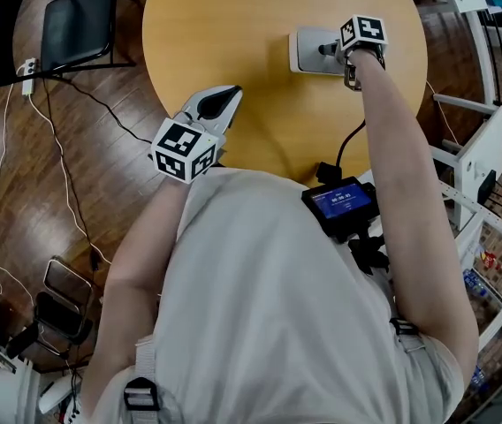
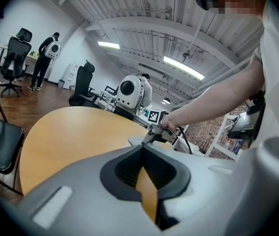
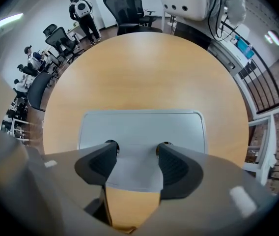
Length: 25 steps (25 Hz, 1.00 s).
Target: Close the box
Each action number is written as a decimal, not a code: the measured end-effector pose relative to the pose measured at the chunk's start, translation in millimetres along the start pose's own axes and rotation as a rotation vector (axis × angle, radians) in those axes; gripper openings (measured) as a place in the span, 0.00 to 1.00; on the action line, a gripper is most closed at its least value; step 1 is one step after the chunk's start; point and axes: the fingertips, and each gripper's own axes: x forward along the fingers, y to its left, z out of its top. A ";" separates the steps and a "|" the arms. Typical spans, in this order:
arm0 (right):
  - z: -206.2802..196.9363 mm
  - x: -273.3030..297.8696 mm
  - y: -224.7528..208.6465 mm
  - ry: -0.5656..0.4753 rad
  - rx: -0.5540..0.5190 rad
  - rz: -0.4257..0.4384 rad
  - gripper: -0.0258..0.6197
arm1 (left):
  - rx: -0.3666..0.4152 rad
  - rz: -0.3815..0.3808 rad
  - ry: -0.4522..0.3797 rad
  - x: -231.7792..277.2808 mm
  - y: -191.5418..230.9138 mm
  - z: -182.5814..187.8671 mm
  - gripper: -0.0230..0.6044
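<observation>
A flat grey box (image 1: 308, 53) lies with its lid down on the round wooden table (image 1: 233, 25), towards the far right. My right gripper (image 1: 326, 49) is at the box's near edge. In the right gripper view the box (image 3: 139, 124) fills the middle, and the right gripper (image 3: 138, 146) stands open, its tips resting on the lid on either side of the grey front flap (image 3: 132, 168). My left gripper (image 1: 224, 95) hovers over the table's near left part, away from the box, jaws together. In the left gripper view the left gripper (image 2: 142, 149) points towards the box (image 2: 135, 140).
A black folding chair (image 1: 74, 25) stands left of the table, with cables and a white power strip (image 1: 28, 73) on the wooden floor. White shelving (image 1: 481, 157) is at the right. A person with a backpack (image 2: 46, 58) and office chairs stand far behind.
</observation>
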 end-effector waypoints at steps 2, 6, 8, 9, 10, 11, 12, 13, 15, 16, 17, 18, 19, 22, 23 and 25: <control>-2.0 2.5 0.5 0.001 0.009 0.005 0.46 | -0.001 0.000 0.000 0.4 1.6 0.9 0.04; -4.7 4.9 1.5 -0.002 0.014 0.010 0.46 | -0.002 -0.006 0.005 1.2 3.0 -0.2 0.04; -5.0 4.0 1.4 -0.004 0.012 0.011 0.46 | -0.003 -0.007 0.007 1.3 5.2 -0.7 0.04; -5.4 3.4 1.0 -0.003 0.009 0.011 0.46 | -0.004 -0.008 0.008 1.6 6.3 -0.7 0.04; -6.3 3.1 0.6 0.001 0.005 0.009 0.46 | -0.005 -0.009 0.008 2.2 7.2 -0.6 0.04; -7.7 3.4 0.2 0.006 -0.001 0.005 0.46 | -0.006 -0.010 0.008 2.8 7.7 -0.5 0.04; -8.7 4.1 0.2 0.009 -0.006 0.001 0.46 | -0.006 -0.011 0.007 3.4 7.9 0.0 0.04; -8.9 4.8 0.7 0.009 -0.009 -0.001 0.46 | -0.006 -0.012 0.006 4.1 7.9 0.8 0.04; -7.0 5.1 2.1 0.001 -0.010 -0.003 0.46 | -0.005 -0.014 0.004 5.2 7.0 2.5 0.04; -5.9 4.7 2.5 -0.004 -0.009 -0.002 0.46 | -0.004 -0.014 0.003 5.5 6.4 2.7 0.04; -5.0 4.5 2.9 -0.010 -0.007 0.000 0.46 | -0.004 -0.014 0.004 5.3 5.9 2.1 0.04; -4.5 4.6 3.1 -0.016 -0.002 0.003 0.46 | -0.005 -0.013 0.006 5.0 5.7 1.0 0.04; -4.6 4.9 3.1 -0.020 0.004 0.004 0.46 | -0.006 -0.013 0.009 4.6 5.5 -0.2 0.04; -4.7 4.9 3.1 -0.027 0.014 0.007 0.46 | -0.006 -0.010 0.013 3.7 4.8 -2.1 0.04; -4.0 4.5 3.0 -0.030 0.023 0.013 0.46 | -0.005 -0.010 0.013 3.6 4.6 -1.9 0.04; -2.0 4.4 1.7 -0.040 0.058 0.030 0.46 | -0.004 -0.009 0.013 4.7 4.7 -1.8 0.04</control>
